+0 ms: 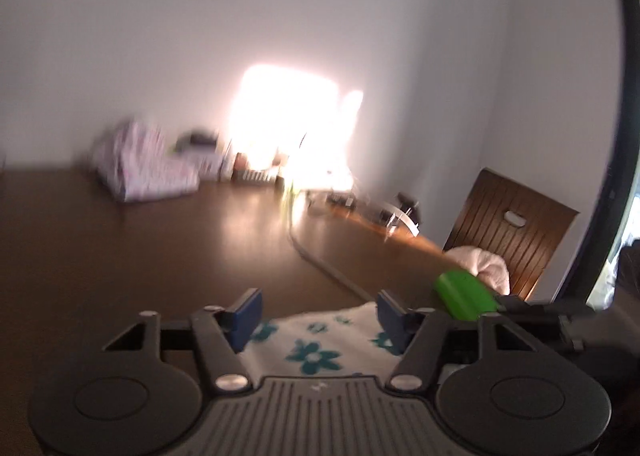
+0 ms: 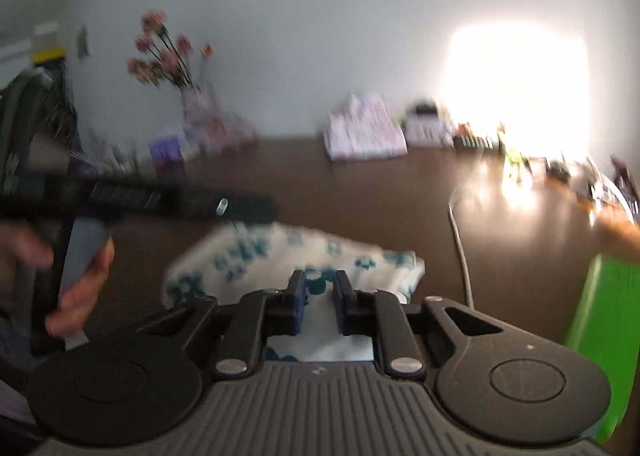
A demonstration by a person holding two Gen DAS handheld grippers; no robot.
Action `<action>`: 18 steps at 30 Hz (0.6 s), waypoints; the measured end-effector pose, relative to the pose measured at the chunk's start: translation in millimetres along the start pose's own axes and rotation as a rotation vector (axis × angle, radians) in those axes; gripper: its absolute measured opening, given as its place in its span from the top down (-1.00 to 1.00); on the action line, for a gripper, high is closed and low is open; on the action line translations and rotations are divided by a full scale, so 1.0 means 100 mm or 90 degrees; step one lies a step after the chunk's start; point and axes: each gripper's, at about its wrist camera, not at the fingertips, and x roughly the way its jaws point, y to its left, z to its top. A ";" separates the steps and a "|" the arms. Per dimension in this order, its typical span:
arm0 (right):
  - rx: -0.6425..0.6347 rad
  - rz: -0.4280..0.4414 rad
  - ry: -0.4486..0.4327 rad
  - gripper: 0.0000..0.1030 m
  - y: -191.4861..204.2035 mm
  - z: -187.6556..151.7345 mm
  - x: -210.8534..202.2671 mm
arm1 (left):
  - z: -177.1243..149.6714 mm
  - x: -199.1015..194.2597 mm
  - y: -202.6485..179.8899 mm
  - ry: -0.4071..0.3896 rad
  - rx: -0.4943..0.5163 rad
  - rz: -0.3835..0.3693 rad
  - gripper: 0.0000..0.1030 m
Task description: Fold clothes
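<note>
Two grippers: both show at the bottom of their own views, and both pictures are blurry.
Left fingers: the left gripper [image 1: 318,314] has its blue pads [image 1: 248,318] spread wide apart, with nothing between them.
Right fingers: the right gripper [image 2: 320,306] has its blue pads [image 2: 298,306] close together with a small gap; I cannot tell if they pinch anything.
Cloth: the white cloth with teal flowers [image 1: 320,340] lies flat on the table, low in the middle of the left view, under the open fingers. In the right view the same cloth [image 2: 280,256] sits in the middle, just past the fingertips and running under them.
Table: the brown table [image 1: 120,256] is shiny and fills the middle of both views.
Hand: a hand [image 2: 76,284] at the left edge of the right view holds the handle of the other gripper, which reaches over the top edge of the cloth.
Green part: a bright green piece [image 1: 464,294] shows at the lower right of the left view.
Pink towel: a soft pink towel [image 1: 480,262] sits just behind the green piece.
Chair: a dark wood chair back [image 1: 516,232] stands at the right.
Folded pile: a pale pink folded pile [image 2: 364,134] rests at the far side of the table by the wall.
Flowers: pink flowers in a clear vase [image 2: 172,56] stand in the upper left of the right view.
Cable: a grey cable [image 2: 460,244] runs across the table at the right.
</note>
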 end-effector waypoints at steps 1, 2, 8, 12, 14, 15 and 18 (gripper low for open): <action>0.008 -0.002 -0.002 0.72 0.00 -0.04 -0.02 | -0.01 0.07 0.09 0.026 -0.031 0.000 0.00; 0.017 -0.005 -0.004 0.72 0.00 -0.09 -0.04 | -0.04 0.09 0.14 0.041 -0.040 -0.004 0.07; 0.013 -0.010 -0.014 0.73 -0.02 -0.25 -0.17 | -0.24 0.28 0.27 0.113 -0.053 -0.004 0.18; 0.017 -0.011 -0.022 0.70 -0.05 -0.27 -0.31 | -0.19 0.33 0.28 0.116 -0.070 -0.002 0.17; 0.012 -0.008 -0.035 0.68 -0.06 -0.25 -0.37 | -0.14 0.35 0.25 0.111 -0.059 0.003 0.19; 0.010 -0.011 -0.048 0.68 -0.06 -0.20 -0.38 | -0.11 0.36 0.23 0.109 -0.054 0.005 0.13; 0.011 -0.025 -0.081 0.67 -0.07 -0.04 -0.35 | -0.03 0.40 0.18 0.101 -0.039 0.012 -0.36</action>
